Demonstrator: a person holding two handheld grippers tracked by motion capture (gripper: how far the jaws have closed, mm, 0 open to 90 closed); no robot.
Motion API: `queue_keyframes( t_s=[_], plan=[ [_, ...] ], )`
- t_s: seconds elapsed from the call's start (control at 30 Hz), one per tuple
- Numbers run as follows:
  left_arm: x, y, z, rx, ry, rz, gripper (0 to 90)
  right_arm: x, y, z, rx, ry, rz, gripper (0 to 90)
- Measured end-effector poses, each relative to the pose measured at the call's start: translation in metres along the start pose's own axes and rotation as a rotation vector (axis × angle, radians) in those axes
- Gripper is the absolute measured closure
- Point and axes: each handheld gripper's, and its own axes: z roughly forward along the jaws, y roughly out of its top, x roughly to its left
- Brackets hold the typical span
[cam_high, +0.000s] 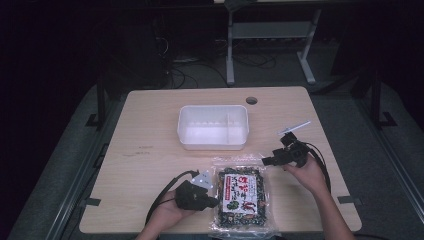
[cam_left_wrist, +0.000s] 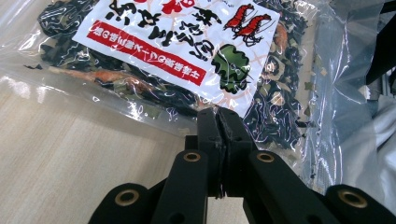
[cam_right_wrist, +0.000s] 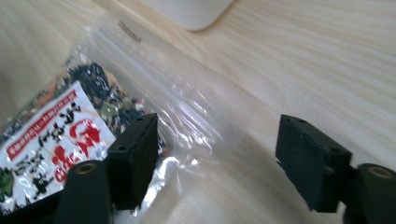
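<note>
A clear bag (cam_high: 242, 197) of dark dried flakes with a white and red label lies flat near the table's front edge. My left gripper (cam_high: 216, 202) comes in from the left, shut on the bag's (cam_left_wrist: 177, 46) left edge, its tips (cam_left_wrist: 219, 116) pressed together over the film. At the bag's far right corner my right gripper (cam_high: 265, 161) stands open. In the right gripper view, one jaw of the right gripper (cam_right_wrist: 224, 158) sits over the bag's (cam_right_wrist: 60, 130) clear top strip and the other over bare wood.
An empty white rectangular container (cam_high: 212, 107) stands mid-table just beyond the bag, its corner (cam_right_wrist: 187, 11) close ahead of the right gripper. The wooden table (cam_high: 150, 150) has a cable hole (cam_high: 251, 100) at the back. A desk frame (cam_high: 230, 50) stands on the dark floor behind.
</note>
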Motion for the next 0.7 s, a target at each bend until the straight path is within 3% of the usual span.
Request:
queue_keyframes(
  t_s=[0.17,0.27,0.33,0.43,0.7],
  plan=[
    [0.000,0.000,0.003,0.010,-0.004,0.002,88.3,-0.008,0.001,0.007,0.014,0.025,0.050,41.6],
    [0.000,0.001,0.003,0.009,-0.003,0.000,88.2,-0.011,0.002,0.010,0.018,0.038,0.061,50.2],
    [0.001,0.001,0.004,0.009,-0.004,0.000,88.2,-0.011,0.002,0.011,0.020,0.040,0.063,50.6],
    [0.001,0.001,0.004,0.009,-0.005,0.002,88.1,-0.012,0.002,0.015,0.046,0.024,0.053,56.8],
    [0.002,0.000,0.005,0.006,-0.004,-0.006,87.9,-0.012,0.002,0.018,0.056,0.055,0.021,74.9]
  ],
)
